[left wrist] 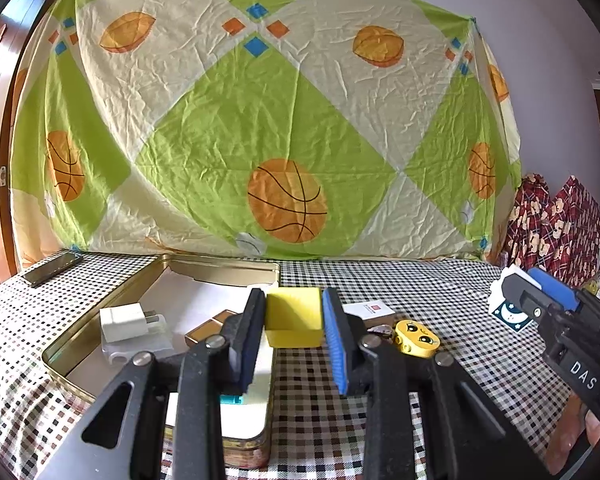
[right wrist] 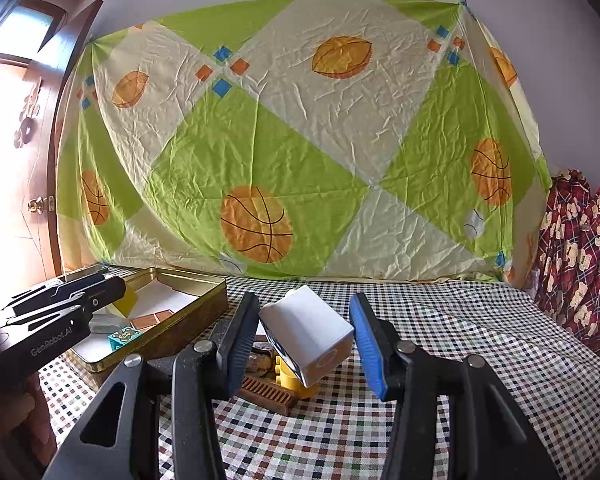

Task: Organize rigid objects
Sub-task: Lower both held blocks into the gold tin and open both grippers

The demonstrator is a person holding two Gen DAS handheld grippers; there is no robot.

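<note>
gripping a hollow yellow plastic cube (left wrist: 294, 317), the left tongs (left wrist: 294, 320) (right tongs (right wrist: 306, 340) around a smooth white box (right wrist: 306, 334))

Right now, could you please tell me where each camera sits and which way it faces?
Left wrist: on the left tongs, facing a ball-print sheet across the checked table; they clamp a yellow box beside the gold tin; the right tongs show too.
Right wrist: on the right tongs, facing likewise; they hold a white box; the left tongs show.
Shared: sheet, tin, table.
</note>
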